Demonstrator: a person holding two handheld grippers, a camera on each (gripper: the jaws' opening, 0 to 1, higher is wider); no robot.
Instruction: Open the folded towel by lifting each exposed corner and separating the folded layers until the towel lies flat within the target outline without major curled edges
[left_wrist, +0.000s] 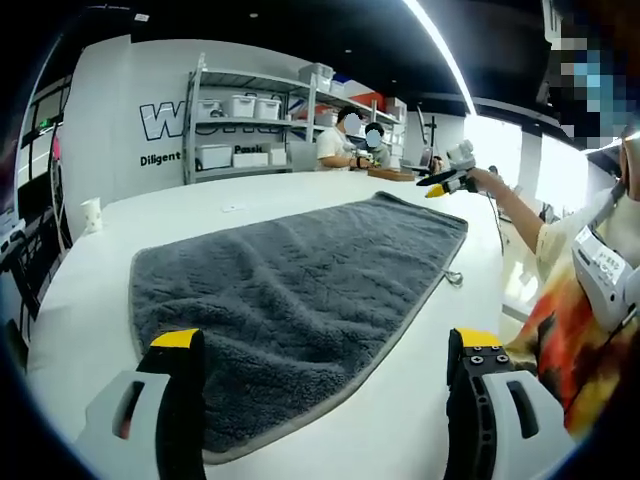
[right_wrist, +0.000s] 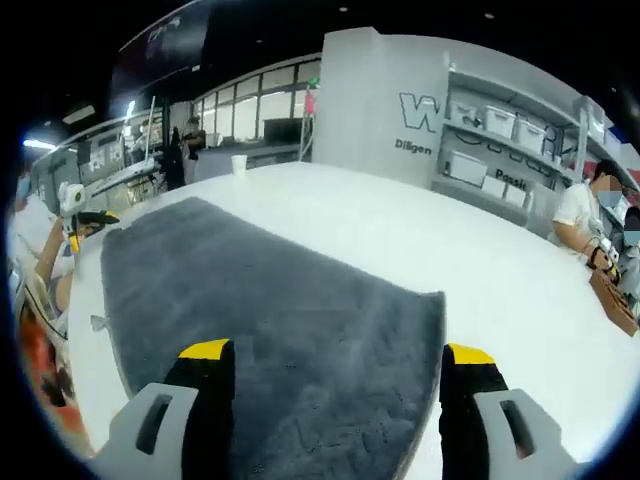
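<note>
A dark grey fluffy towel (left_wrist: 300, 270) lies spread on the white table (left_wrist: 90, 290), with shallow wrinkles and a small loop tag (left_wrist: 453, 277) at its right edge. My left gripper (left_wrist: 326, 345) hangs open over the towel's near edge, nothing between its yellow-tipped jaws. At the towel's far right corner a hand holds my right gripper (left_wrist: 445, 180) in the air. In the right gripper view the towel (right_wrist: 260, 310) stretches away from my open right gripper (right_wrist: 337, 352), which hovers above its near end. The left gripper (right_wrist: 85, 220) shows at the far left corner.
A paper cup (left_wrist: 91, 215) (right_wrist: 238, 165) stands near the table's edge. Shelves with white bins (left_wrist: 250, 130) (right_wrist: 500, 150) line the wall. Seated people (left_wrist: 335, 140) (right_wrist: 585, 215) and a wooden box (left_wrist: 390, 173) (right_wrist: 615, 300) are at one end. The person's patterned clothing (left_wrist: 570, 340) is beside the table.
</note>
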